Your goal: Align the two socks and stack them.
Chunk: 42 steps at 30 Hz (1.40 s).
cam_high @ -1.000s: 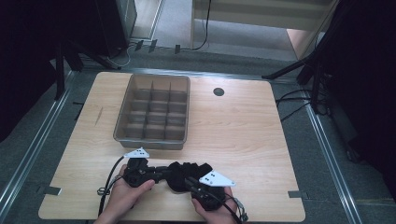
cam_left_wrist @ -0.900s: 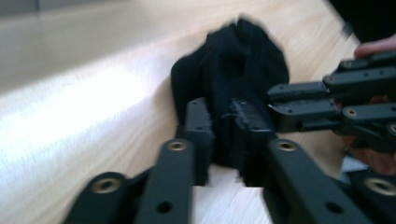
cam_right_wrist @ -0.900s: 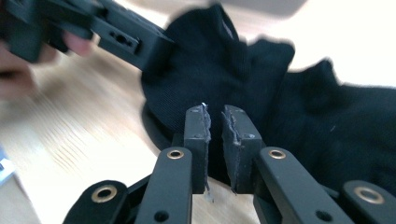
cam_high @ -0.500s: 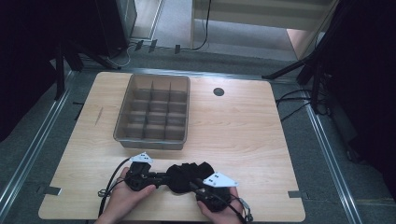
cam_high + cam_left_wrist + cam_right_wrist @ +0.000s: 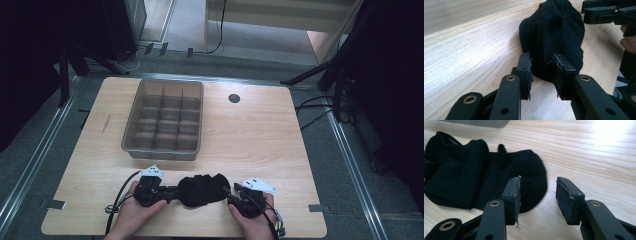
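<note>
Black sock (image 5: 201, 190) lies near the surface's (image 5: 250, 135) front edge. Left hand-held gripper (image 5: 541, 65) straddles its end, jaws apart; right hand-held gripper (image 5: 537, 192) agape beside the toe. Risk: closing catches one layer, fabric slips.

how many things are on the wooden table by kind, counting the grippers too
black handheld two-jaw grippers: 2 (left gripper, right gripper)
grey plastic divided tray: 1
bundle of black fabric socks: 1; separate socks cannot be counted
small dark round disc: 1
total: 5
</note>
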{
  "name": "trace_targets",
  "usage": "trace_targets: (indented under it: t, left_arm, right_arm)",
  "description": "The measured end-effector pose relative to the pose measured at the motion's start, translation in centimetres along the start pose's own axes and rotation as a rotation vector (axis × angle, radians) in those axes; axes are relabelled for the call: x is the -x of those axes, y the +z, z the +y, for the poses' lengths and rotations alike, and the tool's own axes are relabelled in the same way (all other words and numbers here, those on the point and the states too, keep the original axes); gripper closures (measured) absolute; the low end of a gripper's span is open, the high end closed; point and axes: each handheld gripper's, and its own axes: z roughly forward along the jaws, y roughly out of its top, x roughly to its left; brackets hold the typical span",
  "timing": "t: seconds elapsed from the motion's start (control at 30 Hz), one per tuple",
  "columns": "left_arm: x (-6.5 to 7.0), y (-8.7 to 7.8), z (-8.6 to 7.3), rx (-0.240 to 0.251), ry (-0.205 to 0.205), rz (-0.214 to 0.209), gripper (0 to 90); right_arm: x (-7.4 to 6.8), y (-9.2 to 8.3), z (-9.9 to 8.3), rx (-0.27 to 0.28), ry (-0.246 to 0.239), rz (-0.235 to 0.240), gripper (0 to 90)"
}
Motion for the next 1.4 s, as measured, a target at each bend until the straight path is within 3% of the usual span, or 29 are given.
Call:
trace_targets:
  t: [0.17,0.27,0.4,0.53,0.7,0.87,1.13,1.2,1.27,1.33,1.4]
  left_arm:
    - [0.2,0.0,-0.1,0.014,0.015,0.01,72.2]
    - [0.3,0.0,-0.1,0.015,0.021,0.016,72.8]
    - [0.4,0.0,-0.2,0.023,0.027,0.025,75.8]
    - [0.5,0.0,-0.2,0.027,0.027,0.029,79.7]
    - [0.6,0.0,-0.2,0.033,0.017,0.031,82.6]
    - [0.8,0.1,-0.3,0.041,0.003,0.034,84.5]
    - [1.2,0.4,-0.5,0.05,-0.003,0.051,87.4]
    - [1.1,0.4,-0.5,0.051,-0.003,0.048,87.5]
    - [1.1,0.3,-0.5,0.05,-0.005,0.043,87.4]
    - [1.1,0.3,-0.5,0.054,-0.004,0.044,87.3]
    - [1.1,0.3,-0.5,0.054,-0.005,0.043,87.2]
  right_arm:
    - [-0.7,0.5,-0.2,-0.011,-0.036,-0.012,57.2]
    - [-0.8,0.6,-0.3,-0.007,-0.077,-0.04,68.5]
    - [-0.9,0.4,-0.4,-0.009,-0.096,-0.019,85.4]
    - [-1.4,-0.2,-0.1,0.019,-0.106,-0.002,87.2]
    - [-2.6,-1.7,1.0,0.091,-0.138,0.035,87.2]
    - [-5.3,-2.0,2.0,0.121,-0.225,0.11,87.2]
    - [-10.0,0.6,2.2,0.083,-0.347,0.219,86.7]
    - [-10.1,0.8,2.0,0.069,-0.355,0.236,84.8]
    - [-10.0,1.0,1.9,0.034,-0.346,0.303,74.2]
    - [-9.8,0.8,1.9,0.018,-0.358,0.34,67.1]
    - [-9.3,0.2,1.9,0.019,-0.357,0.376,64.5]
